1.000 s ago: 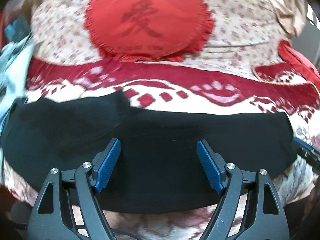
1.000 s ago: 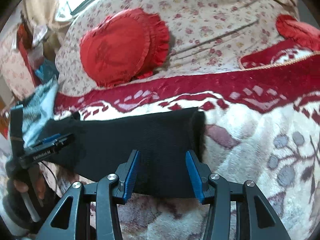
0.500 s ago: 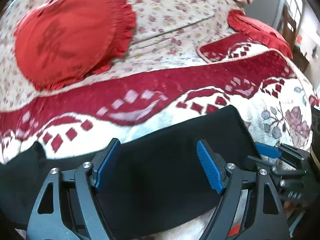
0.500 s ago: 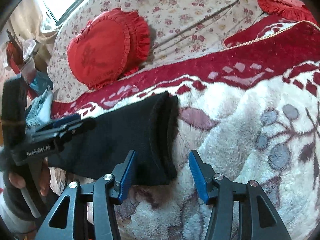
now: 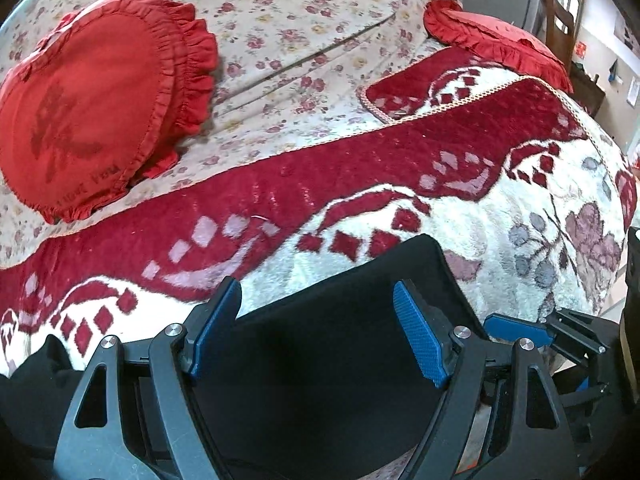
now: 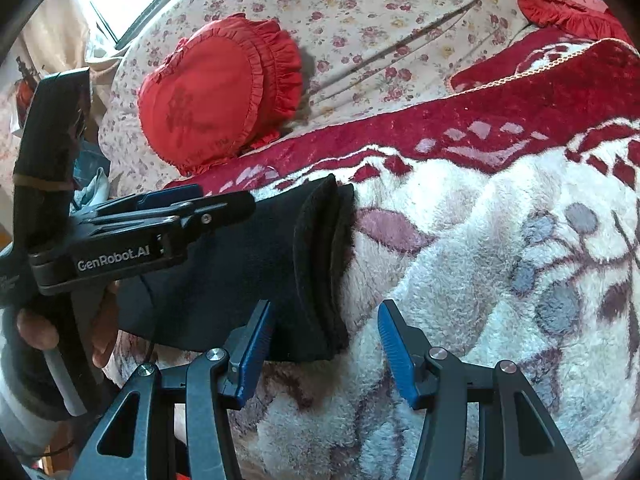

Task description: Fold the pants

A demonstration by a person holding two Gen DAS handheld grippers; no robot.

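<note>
From the left, I have the left gripper [image 5: 316, 332] hanging over the black pants [image 5: 320, 360], its blue pads spread wide with only dark cloth showing between them, nothing pinched, so I read it as positioned to press or catch the fabric rather than carrying it. The pants lie on the fuzzy red-and-white blanket [image 5: 520, 216] near its front edge, folded into a thick band whose stacked right end shows several layers (I cannot count them surely). The blanket gives a broad soft bed, which suits a fold. Behind, a red ruffled cushion [image 5: 100, 108] leans on the flowered cover [image 5: 300, 40], well apart from the work. On the right, my right gripper [image 6: 324, 340] straddles the near corner of that layered end; its jaws have just been opening and stand apart, the cloth between them untouched, which I judge to be a release so the fold can settle.
</note>
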